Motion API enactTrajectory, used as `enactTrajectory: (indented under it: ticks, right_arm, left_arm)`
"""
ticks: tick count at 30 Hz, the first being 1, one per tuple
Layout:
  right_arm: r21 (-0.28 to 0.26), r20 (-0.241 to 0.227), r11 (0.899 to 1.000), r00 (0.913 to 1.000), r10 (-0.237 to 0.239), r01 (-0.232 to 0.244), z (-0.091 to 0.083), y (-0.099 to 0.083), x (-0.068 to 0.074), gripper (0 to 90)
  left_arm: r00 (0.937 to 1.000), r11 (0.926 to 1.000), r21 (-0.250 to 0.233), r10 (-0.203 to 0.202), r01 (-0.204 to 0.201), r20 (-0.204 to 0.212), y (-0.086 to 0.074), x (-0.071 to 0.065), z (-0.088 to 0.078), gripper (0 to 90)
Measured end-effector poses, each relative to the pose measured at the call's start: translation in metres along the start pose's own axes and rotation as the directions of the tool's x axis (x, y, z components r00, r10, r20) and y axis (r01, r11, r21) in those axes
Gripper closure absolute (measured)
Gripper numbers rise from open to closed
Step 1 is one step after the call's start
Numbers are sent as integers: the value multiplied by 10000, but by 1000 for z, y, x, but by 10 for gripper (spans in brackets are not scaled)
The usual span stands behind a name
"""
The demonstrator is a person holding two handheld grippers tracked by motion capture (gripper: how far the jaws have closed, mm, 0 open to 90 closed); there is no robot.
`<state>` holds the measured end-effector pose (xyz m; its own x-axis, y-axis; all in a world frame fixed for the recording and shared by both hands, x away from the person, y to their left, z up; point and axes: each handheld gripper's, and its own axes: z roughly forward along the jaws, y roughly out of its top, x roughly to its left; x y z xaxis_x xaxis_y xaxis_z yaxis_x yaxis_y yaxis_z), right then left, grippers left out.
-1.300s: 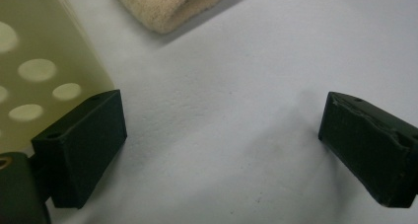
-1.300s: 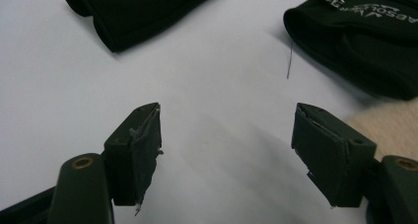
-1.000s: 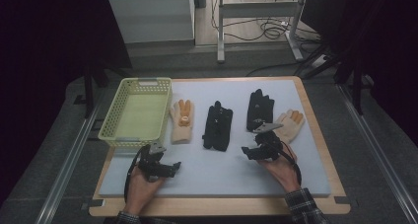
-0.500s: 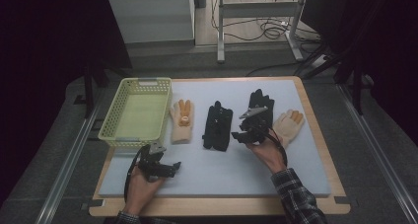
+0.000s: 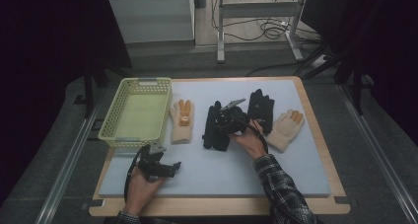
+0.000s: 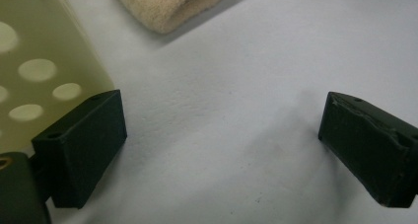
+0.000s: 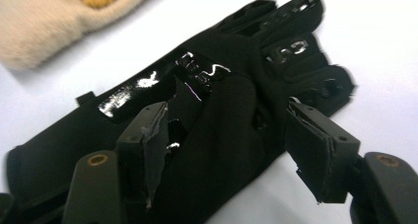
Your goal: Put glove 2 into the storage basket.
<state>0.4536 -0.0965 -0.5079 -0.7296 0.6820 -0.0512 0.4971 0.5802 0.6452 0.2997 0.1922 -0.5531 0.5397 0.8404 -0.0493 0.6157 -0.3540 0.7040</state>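
Right gripper [image 7: 224,150] was carried leftward onto the black glove [image 7: 207,110].
Its jaws, just reopened, were spread astride the glove's bunched middle; left gripper [image 6: 222,150] was held spread over bare mat [image 6: 236,86].

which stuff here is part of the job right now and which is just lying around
In the job:
- right gripper, jaws just opening, astride a bunched fold of the black glove
- black glove under it
- yellow basket, likely where gloves go

Lying about:
- second black glove
- two beige gloves
- left gripper, open over bare mat
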Motion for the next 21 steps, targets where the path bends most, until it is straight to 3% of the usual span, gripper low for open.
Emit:
enactTrajectory:
  ticks: [2, 3, 4, 5, 6, 7, 8, 13, 21]
  right_arm:
    - [140, 26, 9999, 10000, -45, 44, 4, 0, 1, 343]
    - [443, 168, 9987, 9996, -242, 234, 10, -1, 3, 368]
    - [357, -5, 9993, 9999, -115, 115, 12, -2, 4, 458]
    - [357, -5, 9993, 9999, -115, 115, 12, -2, 4, 458]
    - [430, 12, 9990, 10000, 98, -98, 11, -2, 5, 591]
    - [430, 12, 9990, 10000, 98, -98, 11, -2, 5, 591]
    - [473, 102, 9989, 9999, -15, 10, 9, -2, 7, 725]
    - [612, 457, 9979, 9987, -216, 188, 7, 1, 12, 799]
    - [-88, -232, 9996, 9993, 282, -284, -22, 0, 15, 828]
  left_arm:
    - [10000, 10000, 0, -1, 1, 2, 0, 0, 0, 46]
    - [10000, 10000, -1, 1, -1, -1, 0, 0, 0, 45]
    - [10000, 10000, 1, 2, -2, -2, 0, 0, 0, 45]
    - [10000, 10000, 1, 2, -2, -2, 0, 0, 0, 45]
    - [10000, 10000, 2, 6, -6, -6, 0, 0, 0, 45]
    - [10000, 10000, 3, 5, -5, -4, 0, 0, 0, 45]
    - [10000, 10000, 4, 10, -10, -8, 0, 0, 0, 45]
    - [10000, 10000, 6, 2, -2, -1, 0, 0, 0, 45]
    - [10000, 10000, 11, -1, 1, -1, 0, 0, 0, 45]
